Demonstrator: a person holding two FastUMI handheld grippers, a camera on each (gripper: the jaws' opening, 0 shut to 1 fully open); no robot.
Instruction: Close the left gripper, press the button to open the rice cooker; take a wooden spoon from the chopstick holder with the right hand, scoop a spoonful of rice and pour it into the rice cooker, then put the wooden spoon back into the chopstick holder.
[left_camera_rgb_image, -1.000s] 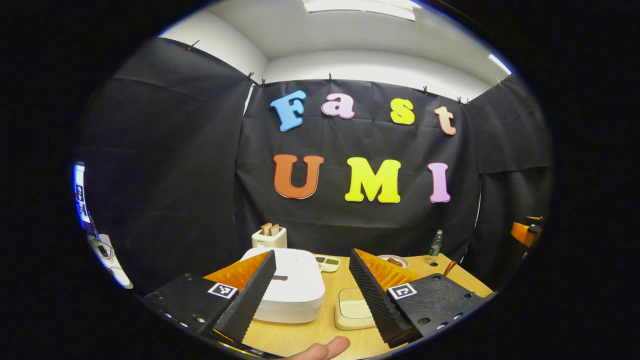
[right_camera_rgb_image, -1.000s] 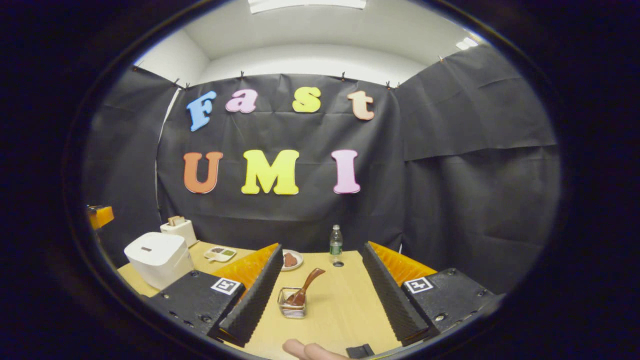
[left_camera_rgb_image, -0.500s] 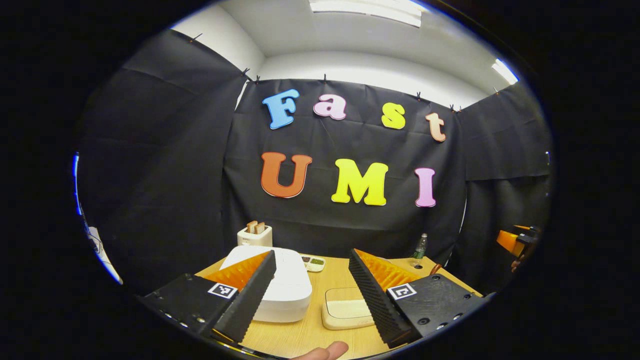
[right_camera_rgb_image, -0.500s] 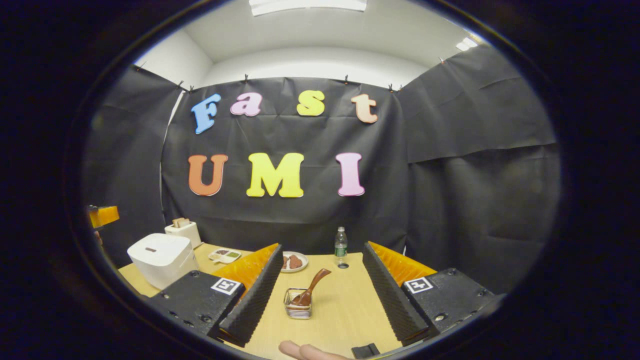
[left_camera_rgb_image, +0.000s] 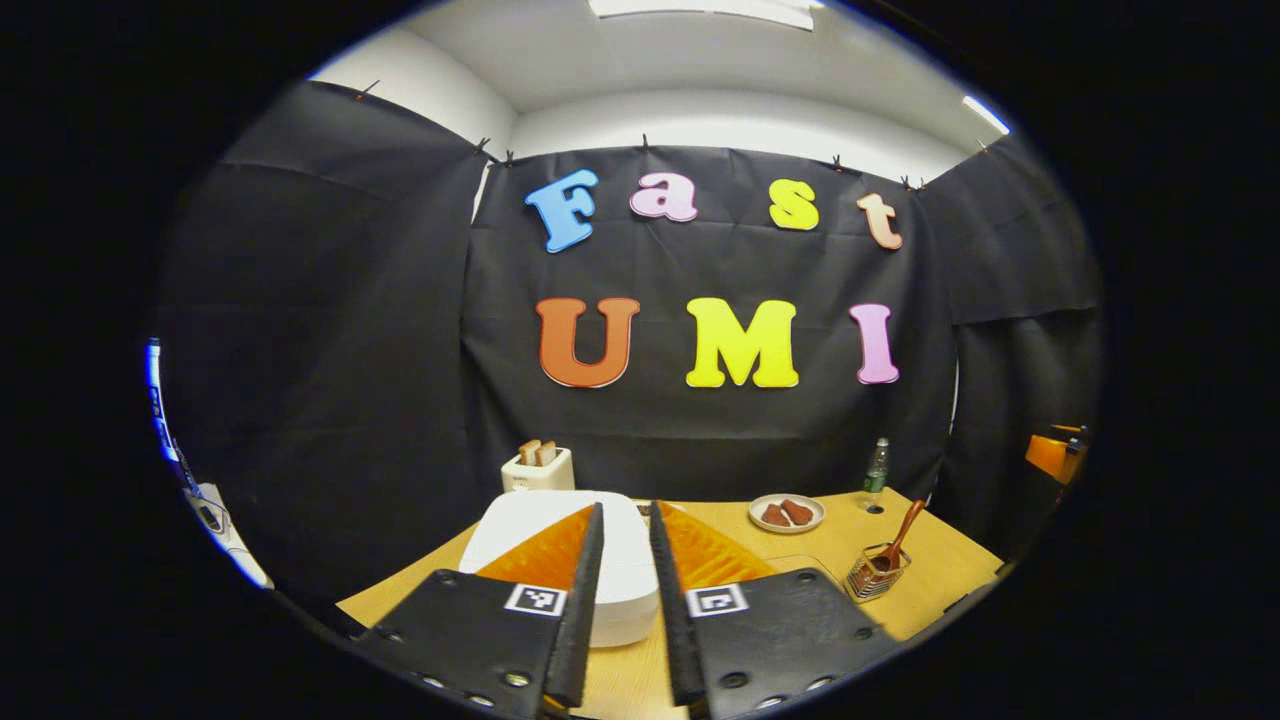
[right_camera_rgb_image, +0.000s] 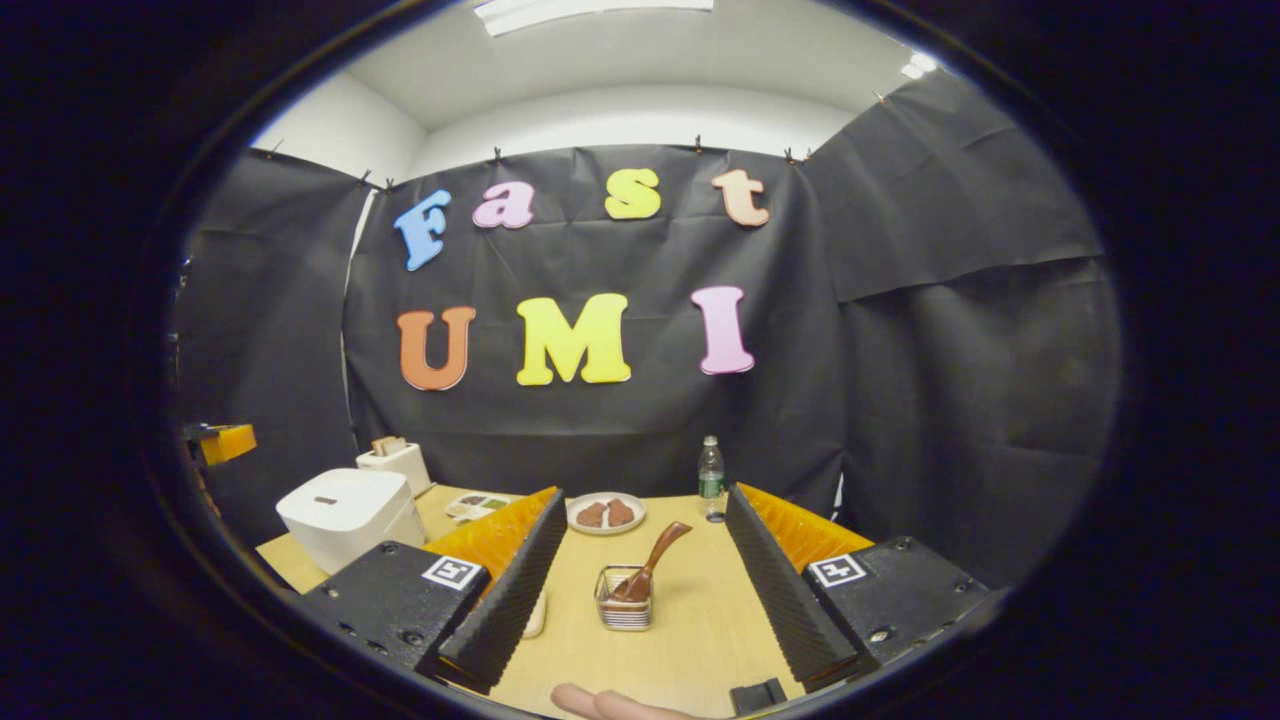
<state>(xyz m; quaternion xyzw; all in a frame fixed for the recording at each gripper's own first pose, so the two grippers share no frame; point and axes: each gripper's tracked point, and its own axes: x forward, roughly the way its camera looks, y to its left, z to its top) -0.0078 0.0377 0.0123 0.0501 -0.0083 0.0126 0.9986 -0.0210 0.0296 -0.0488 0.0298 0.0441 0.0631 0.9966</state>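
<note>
The left hand-held gripper (left_camera_rgb_image: 625, 560) is sitting at the bottom centre of the left gripper view with its fingers drawn nearly together, only a narrow slit between them and nothing held. Just beyond its tips the white rice cooker (left_camera_rgb_image: 560, 535) is standing on the wooden bench (left_camera_rgb_image: 940, 560), lid down. In the right gripper view the cooker (right_camera_rgb_image: 350, 515) is showing at the lower left, with a small dark mark on top of its lid that is probably the button.

The step in hand appears to be the press on that button. To do it well, the narrowed fingertips should be acting as one blunt point: lining up over the button, coming down squarely and not at a slant, and pushing firmly enough to trip the latch without sliding the cooker along the bench.

The right hand-held gripper (right_camera_rgb_image: 640, 600) is hovering wide apart and empty at the bottom of its view. Framed between its fingers, the chopstick holder (right_camera_rgb_image: 622, 598) is standing on the bench with the wooden spoon (right_camera_rgb_image: 655, 565) leaning out toward the upper right. A fingertip (right_camera_rgb_image: 600, 703) is peeking in at the lower edge.
</note>
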